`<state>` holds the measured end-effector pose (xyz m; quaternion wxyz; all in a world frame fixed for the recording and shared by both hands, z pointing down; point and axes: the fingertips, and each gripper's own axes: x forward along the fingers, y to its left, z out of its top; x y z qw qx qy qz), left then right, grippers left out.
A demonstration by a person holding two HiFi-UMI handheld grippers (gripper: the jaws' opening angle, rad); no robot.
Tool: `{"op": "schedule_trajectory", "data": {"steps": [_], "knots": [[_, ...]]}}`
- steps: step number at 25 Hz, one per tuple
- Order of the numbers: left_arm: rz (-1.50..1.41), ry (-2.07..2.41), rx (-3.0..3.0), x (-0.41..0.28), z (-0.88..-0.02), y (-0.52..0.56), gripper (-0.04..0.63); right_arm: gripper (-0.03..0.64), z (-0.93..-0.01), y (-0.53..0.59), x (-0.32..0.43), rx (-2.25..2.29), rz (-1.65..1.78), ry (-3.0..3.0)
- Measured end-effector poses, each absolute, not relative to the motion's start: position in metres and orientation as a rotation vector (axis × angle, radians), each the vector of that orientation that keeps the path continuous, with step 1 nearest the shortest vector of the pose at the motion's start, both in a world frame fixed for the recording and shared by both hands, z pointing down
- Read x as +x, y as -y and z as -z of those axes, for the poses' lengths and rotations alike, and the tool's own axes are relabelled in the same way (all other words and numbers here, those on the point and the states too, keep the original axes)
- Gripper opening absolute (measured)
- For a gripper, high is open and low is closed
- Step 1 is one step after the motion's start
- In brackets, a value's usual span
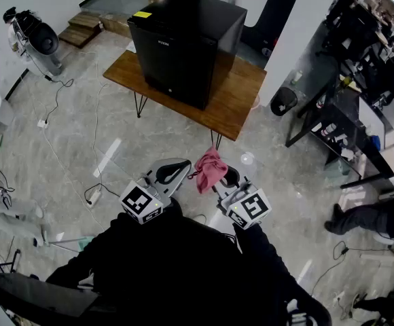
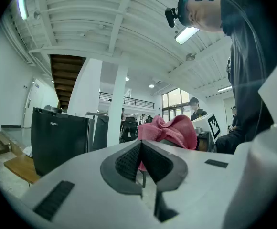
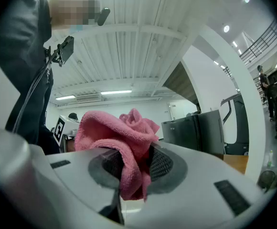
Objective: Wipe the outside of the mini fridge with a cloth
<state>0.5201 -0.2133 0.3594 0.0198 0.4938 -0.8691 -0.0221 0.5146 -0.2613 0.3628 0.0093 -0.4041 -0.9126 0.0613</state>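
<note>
The black mini fridge (image 1: pixel 183 43) stands on a low wooden table (image 1: pixel 241 104) ahead of me, well beyond both grippers. My right gripper (image 1: pixel 228 180) is shut on a crumpled pink cloth (image 1: pixel 209 170), which bunches up above its jaws (image 3: pixel 124 137). Just to the cloth's left, my left gripper (image 1: pixel 173 172) is shut with its pads together and nothing gripped. In the left gripper view the cloth (image 2: pixel 169 130) shows just past the left gripper (image 2: pixel 141 149), with the fridge (image 2: pixel 57 142) to the left. The right gripper (image 3: pixel 133 163) has the fridge (image 3: pixel 200 128) off to its right.
Cables (image 1: pixel 95 128) trail over the tiled floor left of the table. A fan-like device (image 1: pixel 37 39) stands at far left, wooden steps (image 1: pixel 81 29) behind. A black bin (image 1: pixel 283 100) and black desks (image 1: pixel 333 114) sit at right, where a person (image 1: pixel 367 216) sits.
</note>
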Motion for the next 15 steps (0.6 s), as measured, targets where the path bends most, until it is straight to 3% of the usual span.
{"op": "schedule_trajectory", "data": {"steps": [15], "knots": [[0.109, 2.698, 1.492, 0.474, -0.351, 0.201, 0.006, 0.086, -0.361, 0.261, 0.471, -1.229, -0.318, 2.836]]}}
